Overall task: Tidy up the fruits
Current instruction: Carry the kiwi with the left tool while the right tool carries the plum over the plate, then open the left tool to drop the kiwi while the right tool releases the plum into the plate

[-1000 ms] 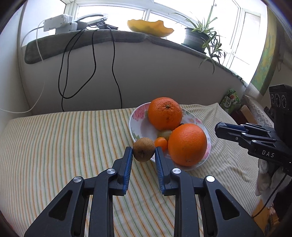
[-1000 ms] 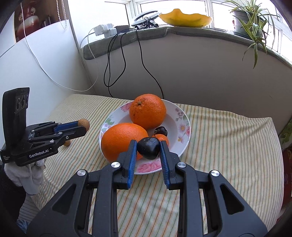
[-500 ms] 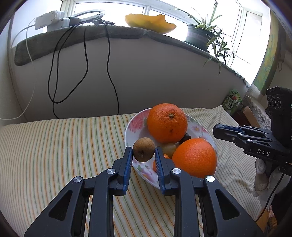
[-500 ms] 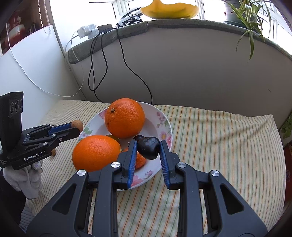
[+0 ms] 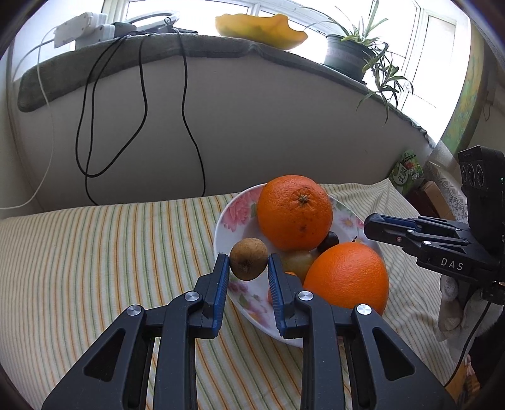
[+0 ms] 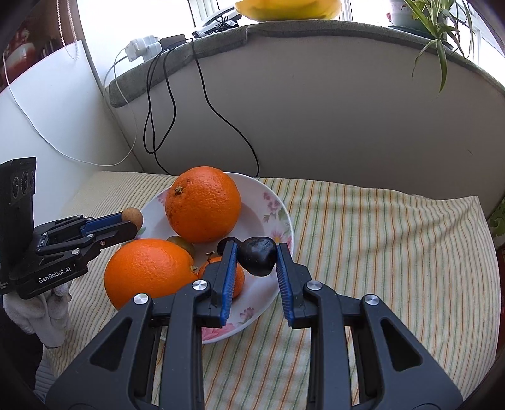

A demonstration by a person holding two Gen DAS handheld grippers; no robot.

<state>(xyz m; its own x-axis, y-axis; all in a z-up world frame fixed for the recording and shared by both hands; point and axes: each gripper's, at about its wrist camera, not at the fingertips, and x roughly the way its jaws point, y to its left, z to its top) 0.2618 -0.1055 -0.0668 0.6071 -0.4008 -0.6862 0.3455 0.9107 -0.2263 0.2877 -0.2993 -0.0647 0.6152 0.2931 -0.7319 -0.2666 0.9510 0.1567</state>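
Gripping a brown fruit [image 5: 248,259] over the plate [image 5: 235,214] rim, the left tongs [image 5: 246,268] are hovering beside two oranges [image 5: 294,212].

Pinching a dark fruit [image 6: 257,256] above the plate's near side, the right tongs [image 6: 256,257] are carrying theirs; both releases are seemingly remaining.

Bright daylight from the blown-out windows [image 5: 315,12]; sharp focus, strong fisheye bending, dark vignetted corners.

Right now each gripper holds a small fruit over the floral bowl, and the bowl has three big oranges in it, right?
Not quite: two big oranges, clear in the right wrist view. The left gripper does hold a brown fruit, the right gripper a dark one, over the floral bowl.
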